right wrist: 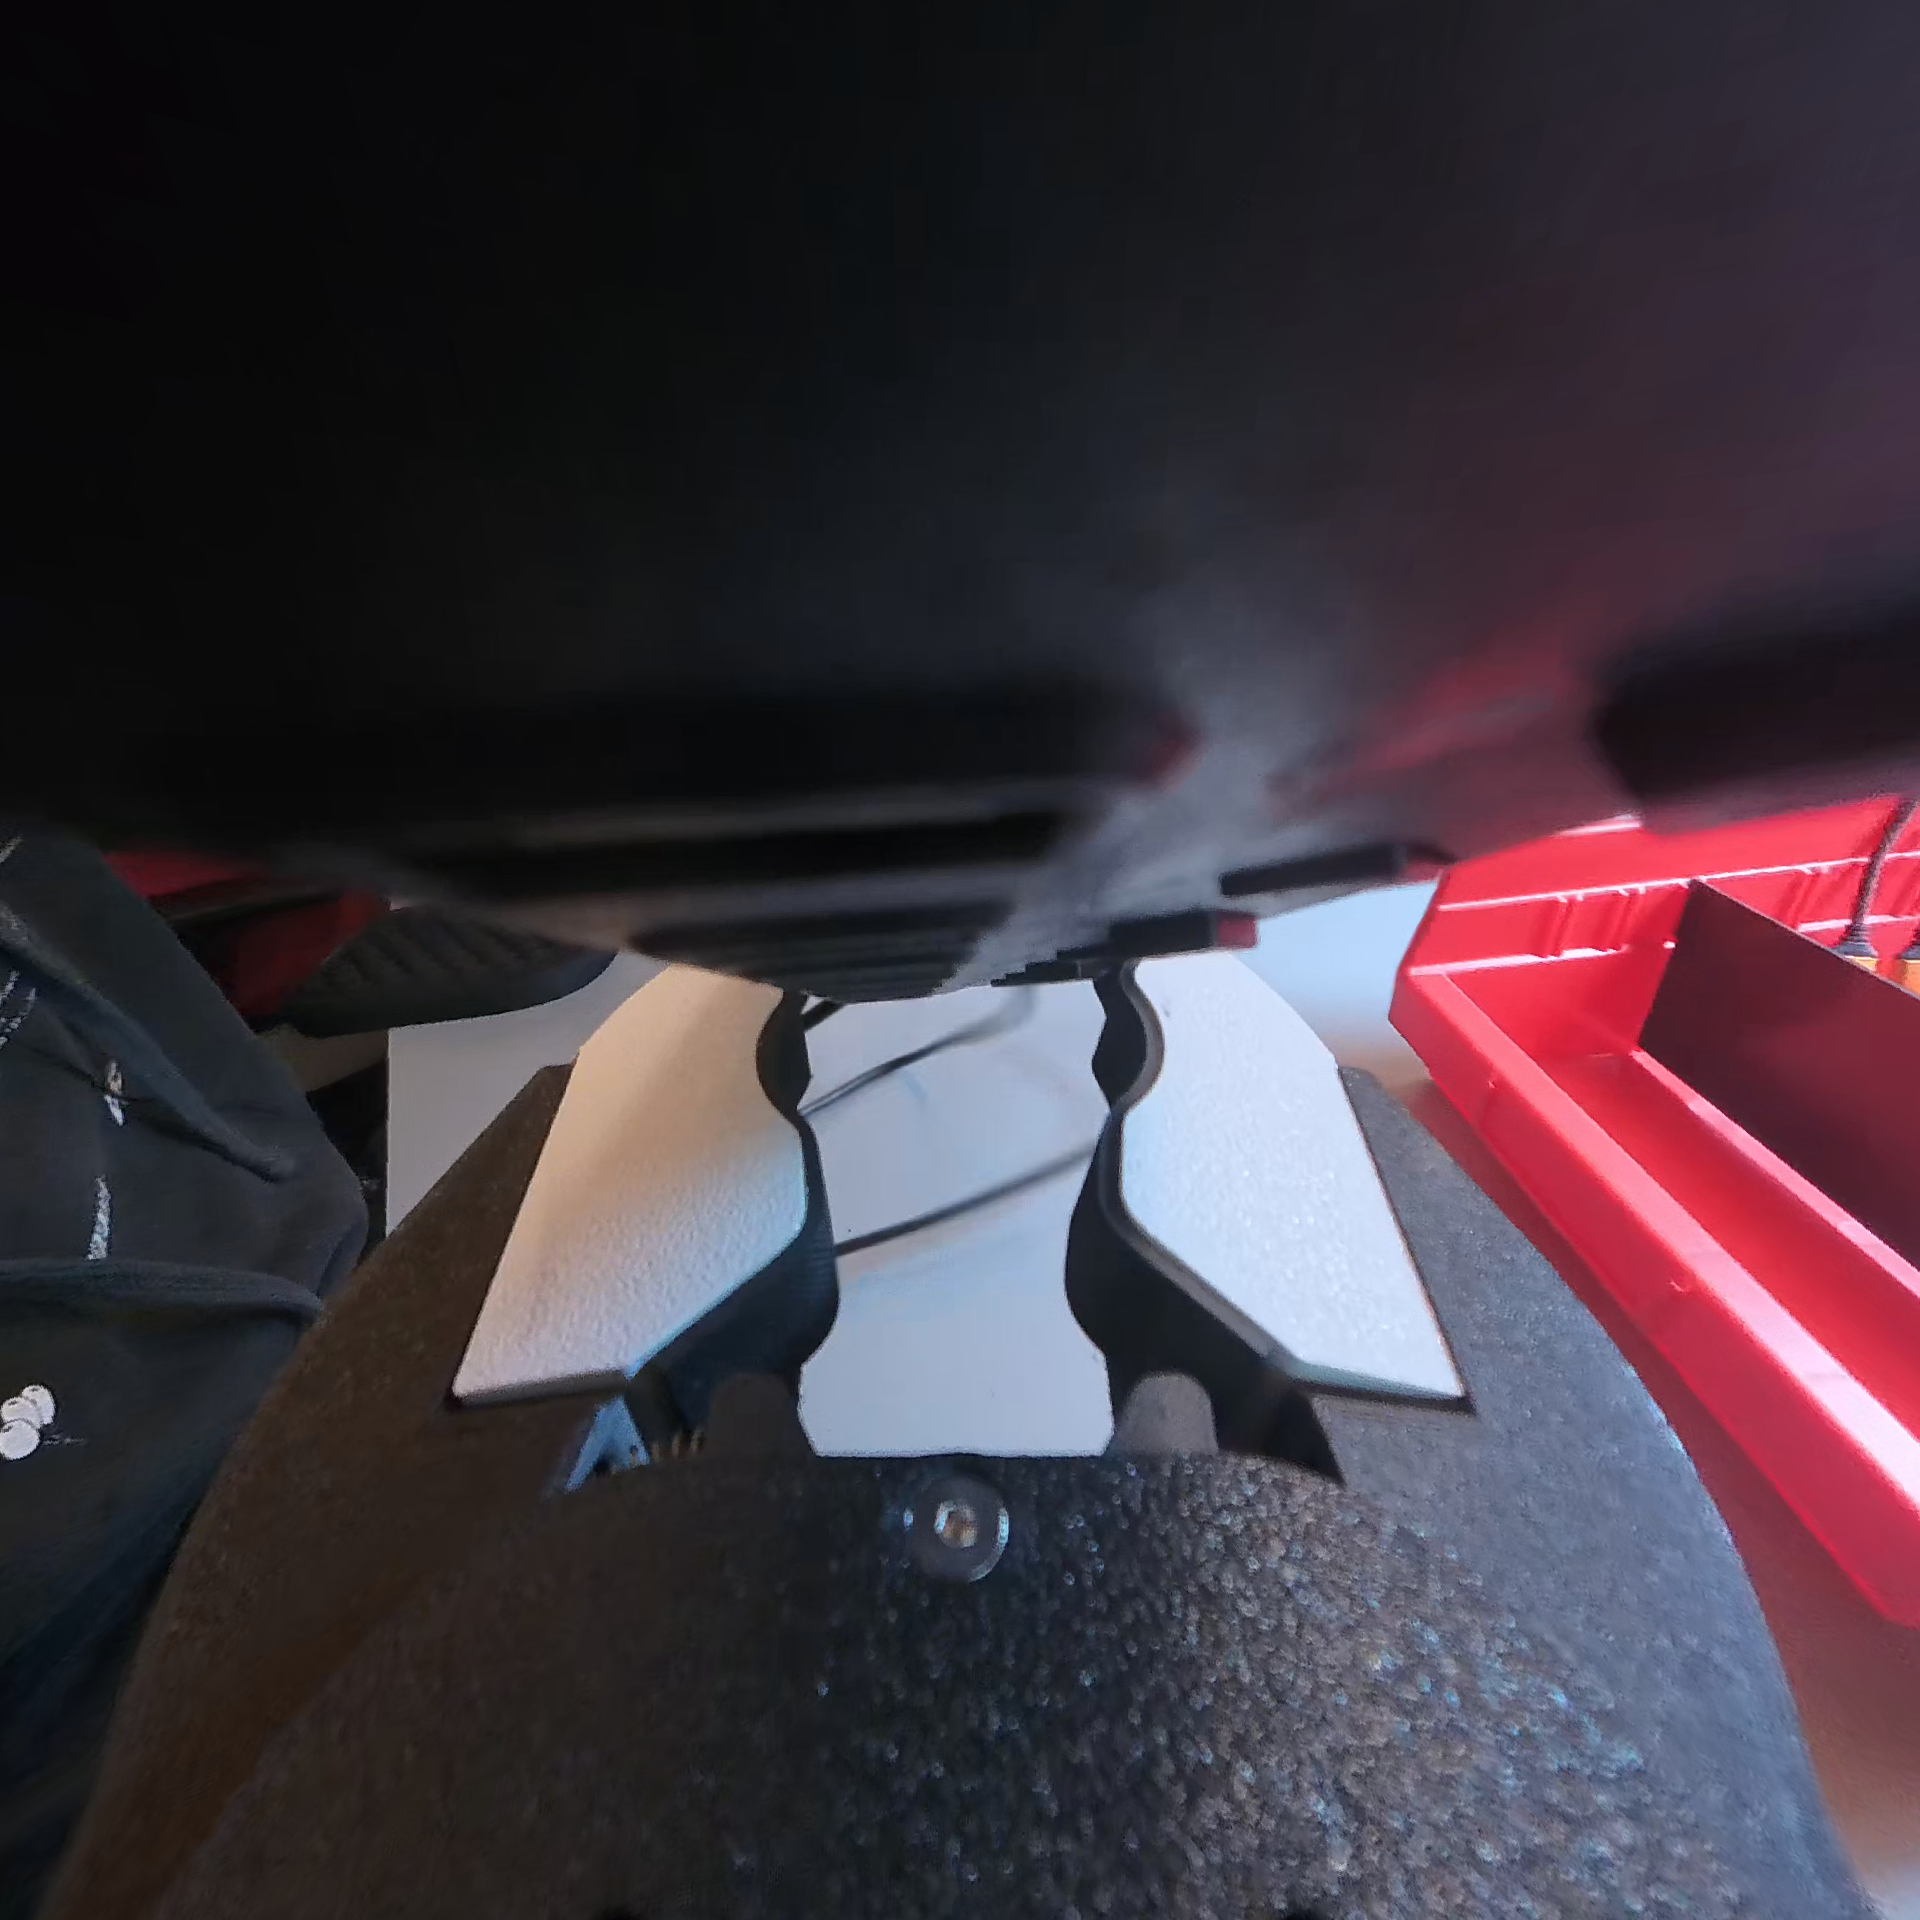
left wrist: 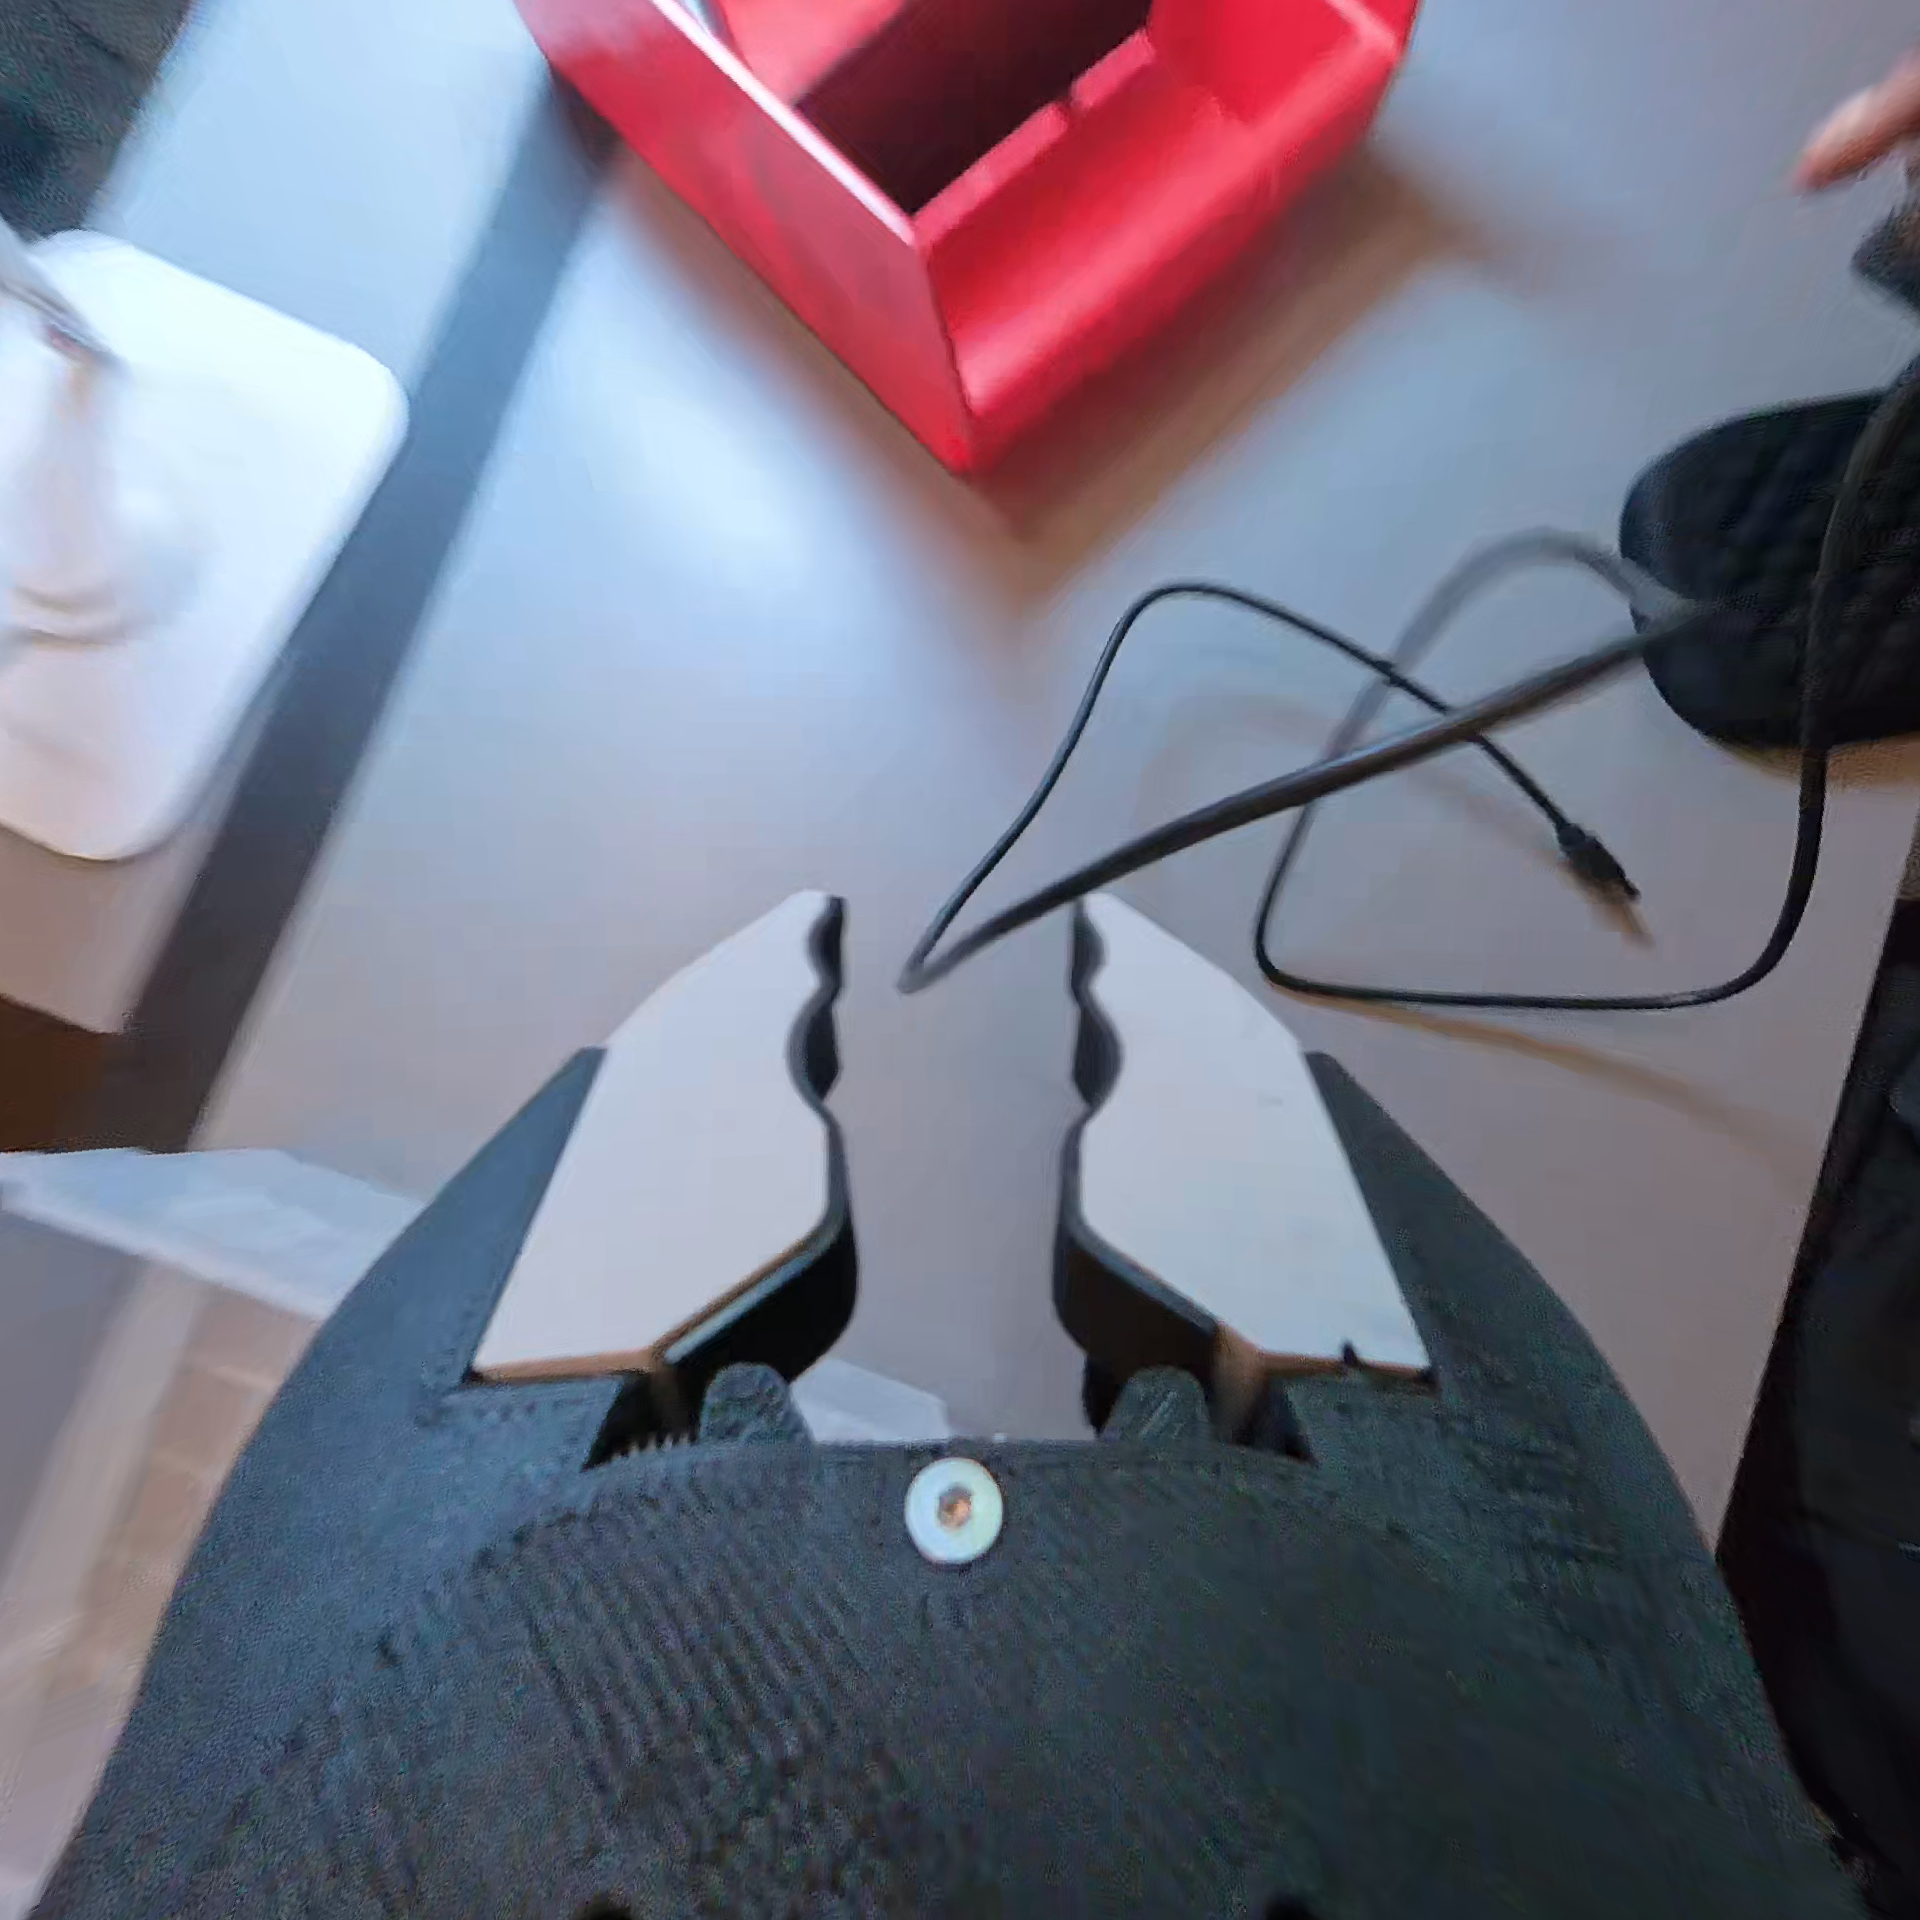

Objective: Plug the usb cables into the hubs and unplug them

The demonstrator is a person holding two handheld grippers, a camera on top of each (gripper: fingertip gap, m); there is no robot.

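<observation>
Fingers of the left gripper (left wrist: 958, 940) stand apart with a clear gap between them and hold nothing; a bend of the thin black cable (left wrist: 1049, 774) lies on the grey worktop (left wrist: 665, 665) just ahead of the gap, between the two tips. From this bend the cable runs toward the right edge of the worktop, makes a loop, and ends in a small free plug (left wrist: 1595, 868) that lies loose on the surface, not in any socket.

The right gripper (right wrist: 951, 987) also has its fingers apart and empty, as far as I can see. A large dark blurred thing (right wrist: 831, 852) hangs just above its tips and covers most of the right wrist view; it is probably the other gripper, but I cannot tell for sure. Thin cable (right wrist: 935, 1210) crosses the worktop under the gap of these fingers.

The red box (left wrist: 966, 260) stands toward the far edge of the worktop. In the right wrist view its inner compartment (right wrist: 1787, 1049) shows some cable ends at the far right edge, too small to tell if they sit in a hub. A hub itself I cannot make out clearly.

In my judgement the task is at an early point or between two rounds: the visible plug is out, no cable is gripped, and picking up and plugging are not yet done.
</observation>
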